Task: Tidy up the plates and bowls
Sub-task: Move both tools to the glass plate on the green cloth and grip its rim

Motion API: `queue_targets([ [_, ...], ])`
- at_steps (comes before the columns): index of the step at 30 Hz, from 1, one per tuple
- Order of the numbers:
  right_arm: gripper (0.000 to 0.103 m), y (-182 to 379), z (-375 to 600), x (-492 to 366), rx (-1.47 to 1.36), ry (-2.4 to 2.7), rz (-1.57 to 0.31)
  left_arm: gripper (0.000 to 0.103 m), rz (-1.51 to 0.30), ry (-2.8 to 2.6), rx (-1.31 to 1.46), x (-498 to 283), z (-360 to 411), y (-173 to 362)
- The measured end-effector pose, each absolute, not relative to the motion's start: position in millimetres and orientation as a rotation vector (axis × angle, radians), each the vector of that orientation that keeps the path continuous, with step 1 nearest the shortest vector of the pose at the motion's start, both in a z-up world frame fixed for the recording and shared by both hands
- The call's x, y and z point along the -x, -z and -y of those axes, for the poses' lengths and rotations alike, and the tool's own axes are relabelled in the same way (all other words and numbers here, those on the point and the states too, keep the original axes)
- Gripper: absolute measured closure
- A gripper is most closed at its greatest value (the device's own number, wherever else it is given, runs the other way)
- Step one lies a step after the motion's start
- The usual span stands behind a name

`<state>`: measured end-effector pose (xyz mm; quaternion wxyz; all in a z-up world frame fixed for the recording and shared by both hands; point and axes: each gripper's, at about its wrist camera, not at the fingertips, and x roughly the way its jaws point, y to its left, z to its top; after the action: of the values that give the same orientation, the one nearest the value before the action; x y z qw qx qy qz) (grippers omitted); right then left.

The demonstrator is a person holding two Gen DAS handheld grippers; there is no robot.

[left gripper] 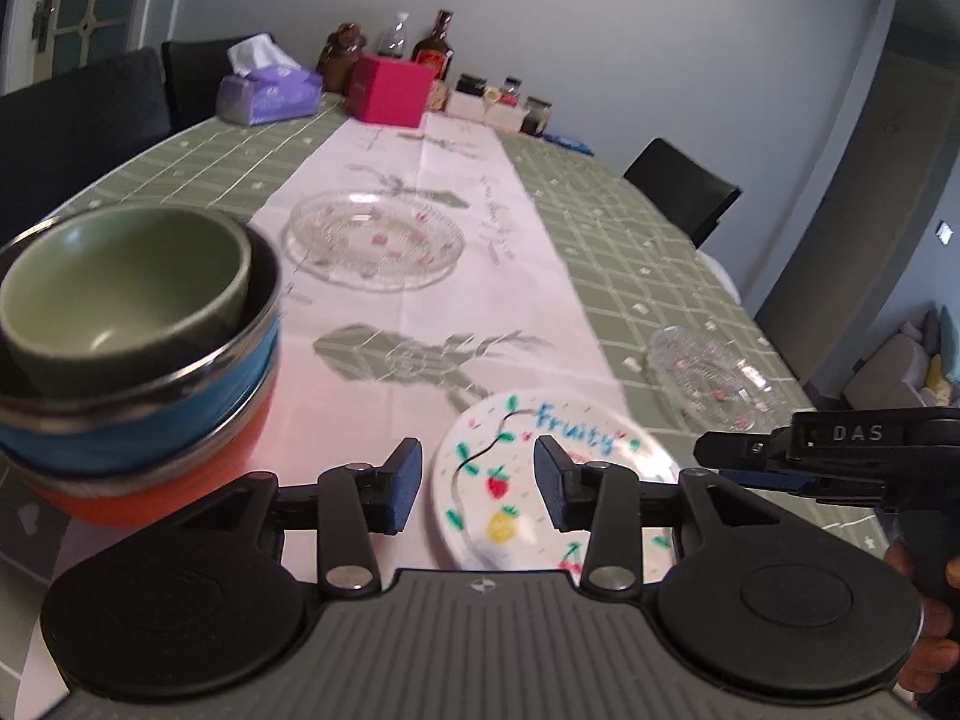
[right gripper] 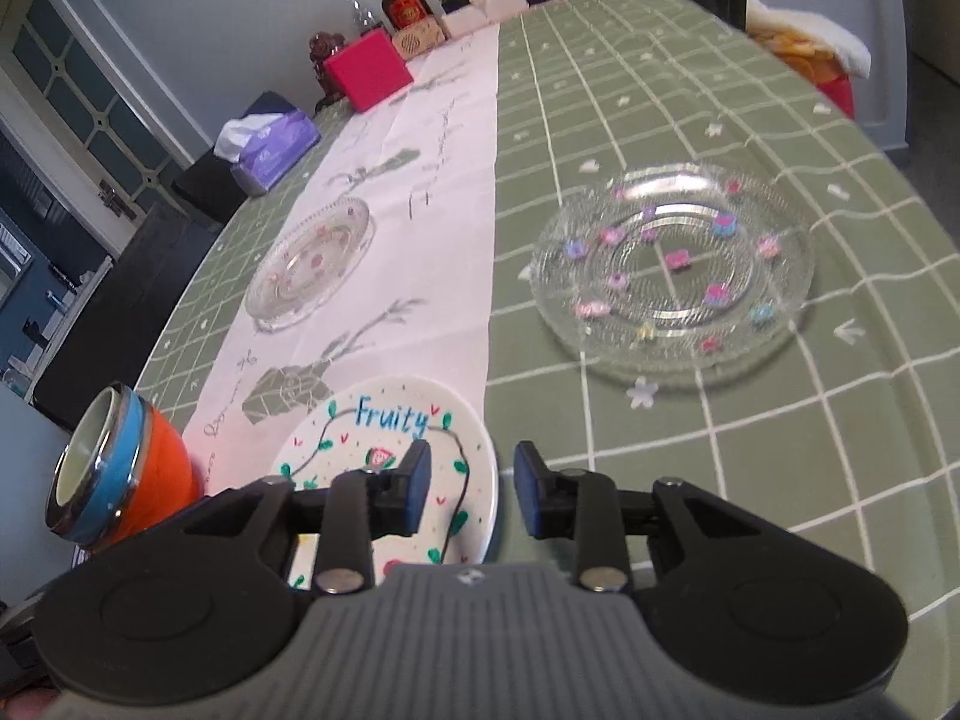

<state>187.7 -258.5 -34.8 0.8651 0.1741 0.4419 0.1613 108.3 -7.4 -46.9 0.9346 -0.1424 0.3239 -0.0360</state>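
A green bowl (left gripper: 120, 294) sits nested in a blue bowl (left gripper: 180, 420) on an orange bowl (left gripper: 198, 480) at the left; the same stack (right gripper: 120, 468) appears tilted in the right wrist view. The white "Fruity" plate (left gripper: 516, 468) (right gripper: 384, 438) lies on the runner beside the stack. My left gripper (left gripper: 477, 483) hovers open over the plate's near part, its pads not touching it. My right gripper (right gripper: 474, 495) (left gripper: 756, 468) is open at the plate's right rim, with nothing between its pads. One glass plate (left gripper: 372, 237) (right gripper: 312, 258) rests further up the runner, and another glass plate (right gripper: 672, 270) (left gripper: 708, 372) sits to the right.
A purple tissue box (left gripper: 267, 93), a pink box (left gripper: 390, 90), bottles (left gripper: 435, 42) and small jars (left gripper: 510, 99) stand at the far end of the table. Dark chairs (left gripper: 684, 189) flank it. The table's right edge (right gripper: 888, 138) curves close to the right glass plate.
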Motion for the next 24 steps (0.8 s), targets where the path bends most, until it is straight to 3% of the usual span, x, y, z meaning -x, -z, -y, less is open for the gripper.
queue_targets([
  [2, 0.065, 29.9, 266.0, -188.3, -0.374, -0.309, -0.897, 0.052, -0.654, 0.107, 0.29, -112.3, 13.5, 40.4],
  [13, 0.064, 22.8, 322.8, -206.3, -0.485, -0.076, -0.844, 0.052, -0.697, 0.366, 0.339, -170.9, 62.9, 17.2],
  [24, 0.064, 39.8, 359.5, -224.3, -0.591, 0.065, -0.912, 0.053, -0.836, 0.368, 0.407, -246.7, 86.5, 45.1],
])
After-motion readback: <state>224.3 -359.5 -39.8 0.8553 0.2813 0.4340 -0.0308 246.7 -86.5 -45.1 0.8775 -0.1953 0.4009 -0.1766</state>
